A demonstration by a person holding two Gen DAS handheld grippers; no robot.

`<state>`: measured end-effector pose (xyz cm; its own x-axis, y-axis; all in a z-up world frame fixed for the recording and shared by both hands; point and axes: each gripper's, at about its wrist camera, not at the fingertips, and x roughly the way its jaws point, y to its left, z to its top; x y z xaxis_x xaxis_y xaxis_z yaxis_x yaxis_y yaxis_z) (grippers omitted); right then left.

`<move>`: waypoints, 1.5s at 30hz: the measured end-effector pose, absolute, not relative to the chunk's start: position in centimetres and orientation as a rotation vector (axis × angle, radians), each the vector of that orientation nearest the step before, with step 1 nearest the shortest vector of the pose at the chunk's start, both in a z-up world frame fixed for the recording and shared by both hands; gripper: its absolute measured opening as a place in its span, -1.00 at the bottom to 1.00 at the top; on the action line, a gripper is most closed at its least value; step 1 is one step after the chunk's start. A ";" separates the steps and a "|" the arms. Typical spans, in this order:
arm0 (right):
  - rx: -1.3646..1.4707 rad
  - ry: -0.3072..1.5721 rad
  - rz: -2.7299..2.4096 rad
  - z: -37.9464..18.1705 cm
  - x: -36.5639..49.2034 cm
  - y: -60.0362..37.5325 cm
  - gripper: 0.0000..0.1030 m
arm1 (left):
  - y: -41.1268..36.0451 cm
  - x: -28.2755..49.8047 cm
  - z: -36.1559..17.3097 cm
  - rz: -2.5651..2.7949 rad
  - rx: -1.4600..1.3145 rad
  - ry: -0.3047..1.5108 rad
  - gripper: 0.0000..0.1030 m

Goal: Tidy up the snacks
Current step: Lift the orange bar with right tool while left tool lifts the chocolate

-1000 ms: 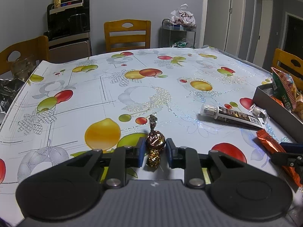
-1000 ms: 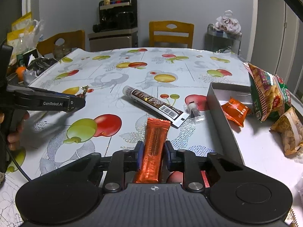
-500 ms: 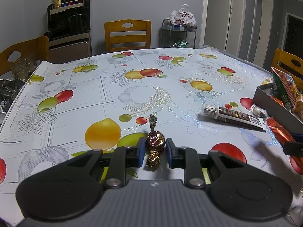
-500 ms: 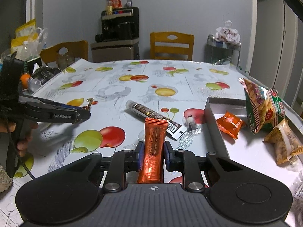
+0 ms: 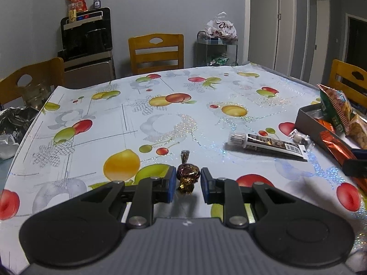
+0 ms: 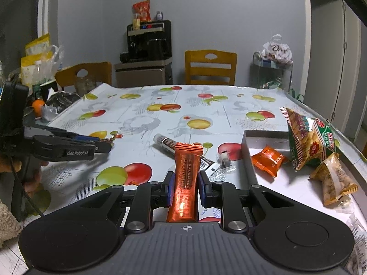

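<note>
Mostly the table (image 5: pixel 174 105) lies bare, its fruit-print cloth open back to the far edge, where chairs (image 5: pixel 156 52) stand. Along the right edge sits the tray (image 6: pixel 248 158), holding a chip bag (image 6: pixel 307 139), a nut pack (image 6: pixel 335 183) and an orange packet (image 6: pixel 268 160). Between tray and candy lies a tube (image 5: pixel 266 143). Clamped in the right gripper (image 6: pixel 185 183) is an orange bar (image 6: pixel 187 178); the left gripper (image 5: pixel 188 181) pinches a foil candy (image 5: pixel 187 175).
</note>
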<state>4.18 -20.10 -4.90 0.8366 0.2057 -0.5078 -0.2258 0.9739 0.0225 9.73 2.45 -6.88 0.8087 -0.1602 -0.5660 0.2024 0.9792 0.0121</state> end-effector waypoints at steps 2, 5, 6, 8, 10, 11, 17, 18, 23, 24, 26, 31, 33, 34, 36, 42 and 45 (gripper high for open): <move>-0.035 0.530 0.232 -4.7 4.2 -20.3 -0.55 | 2.3 9.3 -6.7 -0.192 0.069 0.601 -0.62; -0.032 0.524 0.243 -4.5 4.2 -20.6 -0.55 | 1.9 8.7 -6.2 -0.194 0.068 0.595 -0.63; -0.034 0.522 0.246 -4.5 4.2 -20.6 -0.55 | 1.6 8.4 -6.0 -0.198 0.075 0.590 -0.64; -0.032 0.523 0.249 -4.5 4.2 -20.7 -0.55 | 1.2 8.1 -5.7 -0.199 0.092 0.581 -0.68; -0.030 0.524 0.256 -4.5 4.1 -20.8 -0.55 | 0.9 7.9 -5.7 -0.181 0.116 0.589 -0.68; -0.030 0.521 0.259 -4.4 4.0 -20.9 -0.55 | 0.9 7.8 -5.7 -0.167 0.133 0.586 -0.68; -0.011 0.526 0.261 -4.6 3.8 -22.0 -0.55 | 1.4 8.4 -6.5 -0.164 0.162 0.606 -0.44; -0.006 0.530 0.263 -4.7 3.8 -22.1 -0.55 | 1.4 8.7 -6.8 -0.156 0.159 0.619 -0.27; 0.004 0.535 0.265 -4.8 3.8 -22.4 -0.55 | 1.5 9.7 -8.1 -0.158 0.136 0.651 -0.09; 0.007 0.537 0.264 -4.9 3.7 -22.5 -0.55 | 1.7 9.9 -8.3 -0.160 0.124 0.658 -0.09; 0.009 0.539 0.264 -5.0 3.7 -22.6 -0.55 | 2.1 10.0 -8.3 -0.157 0.096 0.657 -0.09; 0.011 0.543 0.271 -5.2 3.6 -22.6 -0.55 | 2.2 10.2 -8.5 -0.163 0.081 0.661 -0.19; 0.010 0.543 0.274 -5.1 3.6 -22.6 -0.55 | 2.1 10.0 -8.5 -0.170 0.084 0.659 -0.56; 0.010 0.542 0.275 -5.1 3.6 -22.6 -0.55 | 2.1 9.9 -8.5 -0.174 0.087 0.657 -0.60; 0.010 0.541 0.278 -5.1 3.6 -22.6 -0.55 | 1.9 9.8 -8.4 -0.172 0.094 0.655 -0.60; 0.007 0.524 0.277 -4.8 3.5 -22.9 -0.55 | 1.7 9.2 -7.6 -0.181 0.089 0.628 -0.60; 0.010 0.513 0.272 -4.5 3.5 -23.3 -0.55 | 1.1 8.7 -6.6 -0.196 0.094 0.605 -0.60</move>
